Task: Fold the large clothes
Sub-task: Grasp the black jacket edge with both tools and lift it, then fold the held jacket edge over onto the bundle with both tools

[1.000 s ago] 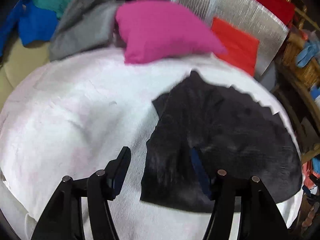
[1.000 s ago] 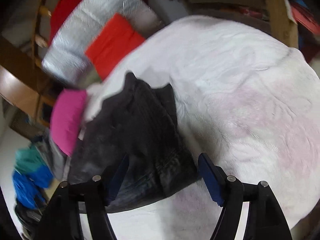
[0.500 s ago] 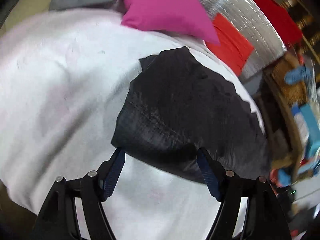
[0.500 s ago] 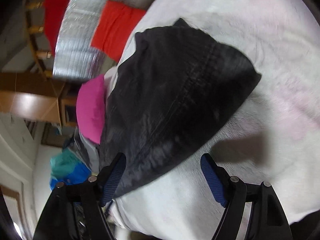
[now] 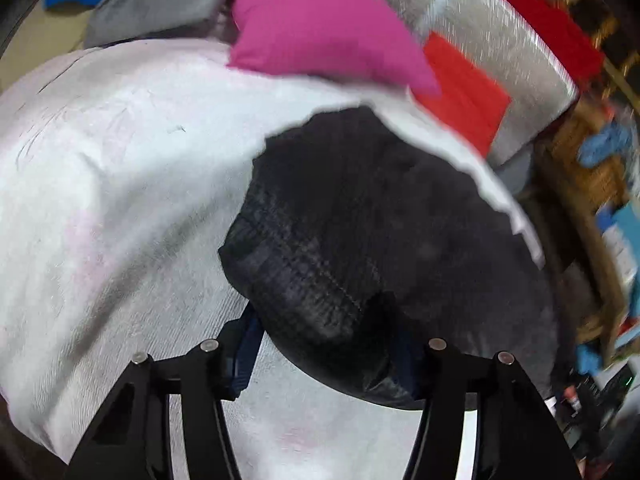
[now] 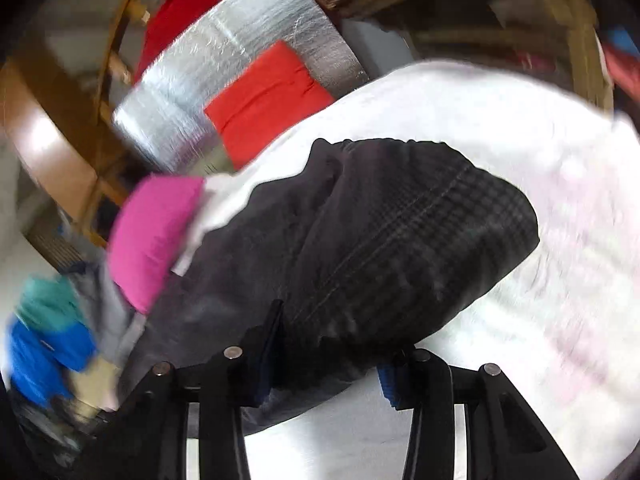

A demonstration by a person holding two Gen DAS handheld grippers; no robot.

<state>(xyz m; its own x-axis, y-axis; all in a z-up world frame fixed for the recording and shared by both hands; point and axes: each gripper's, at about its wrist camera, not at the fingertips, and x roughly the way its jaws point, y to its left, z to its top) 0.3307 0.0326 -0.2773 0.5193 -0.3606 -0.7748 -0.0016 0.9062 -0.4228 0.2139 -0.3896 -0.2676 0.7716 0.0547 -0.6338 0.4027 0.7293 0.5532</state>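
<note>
A black garment (image 5: 360,240) lies bunched on a white bedsheet (image 5: 100,184), near its edge. The left gripper (image 5: 326,356) and right gripper (image 6: 328,356) each straddle a fold of its near edge, jaws closing with cloth between them (whether the pads already pinch it, I cannot tell). A pink pillow (image 5: 320,24) sits behind. No readable labels or writing show through the blur.
</note>
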